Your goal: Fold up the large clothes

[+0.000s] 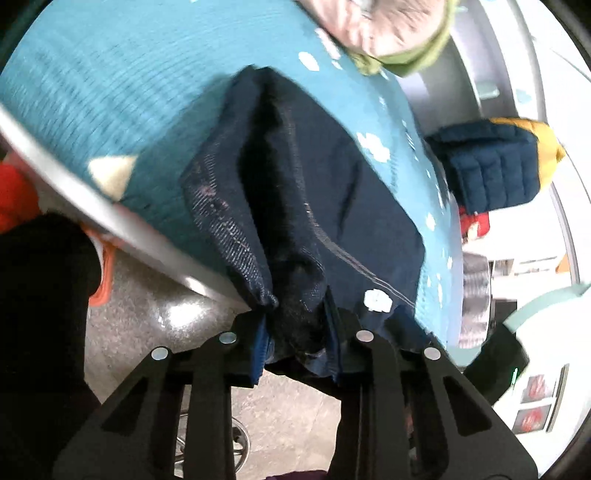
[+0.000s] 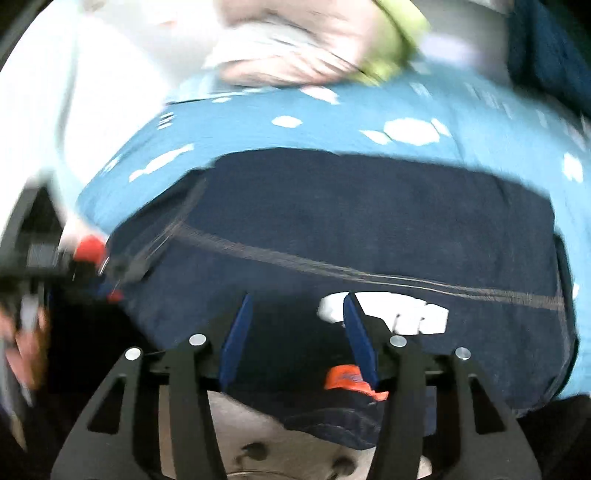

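A dark navy denim garment (image 1: 325, 206) lies folded on a teal cloth with white cloud prints (image 1: 129, 92). My left gripper (image 1: 297, 332) is shut on a bunched edge of the denim at the table's near edge. In the right wrist view the same denim (image 2: 369, 221) spreads across the teal cloth (image 2: 295, 125), with a pale stitched seam running across it. My right gripper (image 2: 297, 325) is open, its blue pads (image 2: 236, 339) standing apart over the denim's near edge, holding nothing. The right view is motion-blurred.
A pink and green garment (image 1: 388, 29) lies at the far side of the cloth, also in the right wrist view (image 2: 295, 48). A folded navy and yellow quilted jacket (image 1: 495, 162) sits to the right. The table's pale edge (image 1: 74, 192) drops to a grey floor (image 1: 147, 314).
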`<state>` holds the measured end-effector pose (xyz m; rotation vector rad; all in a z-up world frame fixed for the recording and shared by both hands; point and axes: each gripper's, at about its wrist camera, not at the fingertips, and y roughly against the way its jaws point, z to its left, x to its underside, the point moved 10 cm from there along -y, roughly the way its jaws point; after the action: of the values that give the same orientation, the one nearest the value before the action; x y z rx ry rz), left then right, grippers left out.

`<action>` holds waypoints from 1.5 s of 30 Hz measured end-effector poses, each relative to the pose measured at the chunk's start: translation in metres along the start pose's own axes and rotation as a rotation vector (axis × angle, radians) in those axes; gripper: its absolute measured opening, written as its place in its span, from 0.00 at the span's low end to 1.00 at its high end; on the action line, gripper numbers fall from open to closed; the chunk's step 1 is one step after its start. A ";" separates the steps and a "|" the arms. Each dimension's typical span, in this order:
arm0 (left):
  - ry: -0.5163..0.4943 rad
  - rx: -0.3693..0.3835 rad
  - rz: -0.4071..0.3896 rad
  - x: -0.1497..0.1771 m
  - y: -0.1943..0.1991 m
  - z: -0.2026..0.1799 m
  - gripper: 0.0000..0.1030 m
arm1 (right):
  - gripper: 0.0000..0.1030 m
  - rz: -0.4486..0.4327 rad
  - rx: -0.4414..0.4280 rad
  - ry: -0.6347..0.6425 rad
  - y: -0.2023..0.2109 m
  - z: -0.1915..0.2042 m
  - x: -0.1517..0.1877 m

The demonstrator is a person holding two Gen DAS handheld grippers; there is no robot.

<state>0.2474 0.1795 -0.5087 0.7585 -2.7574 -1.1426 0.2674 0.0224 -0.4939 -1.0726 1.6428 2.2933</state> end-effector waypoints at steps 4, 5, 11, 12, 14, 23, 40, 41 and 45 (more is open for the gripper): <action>-0.054 -0.007 0.019 -0.003 0.002 -0.025 0.24 | 0.65 -0.048 -0.052 0.122 0.009 0.045 0.017; -0.066 -0.005 0.024 -0.003 0.003 -0.032 0.24 | 0.65 -0.046 -0.054 0.157 0.007 0.055 0.021; -0.098 -0.018 0.039 -0.007 -0.002 -0.055 0.24 | 0.67 -0.097 -0.047 0.229 -0.005 0.083 0.017; -0.103 -0.023 0.045 -0.007 -0.003 -0.056 0.24 | 0.67 -0.109 -0.036 0.234 -0.008 0.085 0.014; -0.109 -0.029 0.051 -0.007 -0.005 -0.060 0.24 | 0.67 -0.125 -0.014 0.228 -0.014 0.086 0.007; -0.175 -0.043 0.005 -0.010 0.005 -0.088 0.67 | 0.10 -0.086 -0.036 0.109 -0.021 0.066 -0.018; -0.386 -0.271 -0.055 -0.008 -0.077 -0.129 0.87 | 0.11 -0.280 -0.199 -0.676 0.115 -0.113 -0.017; -0.402 -0.278 -0.035 -0.002 -0.092 -0.133 0.87 | 0.11 -0.289 -0.178 -0.721 0.121 -0.130 -0.009; -0.501 -0.320 0.061 0.024 -0.147 -0.144 0.87 | 0.14 -0.267 -0.051 -0.841 0.127 -0.187 0.034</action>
<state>0.3217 -0.0136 -0.5079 0.3875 -2.8087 -1.9212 0.2695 -0.2008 -0.4443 -0.2148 1.0316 2.1477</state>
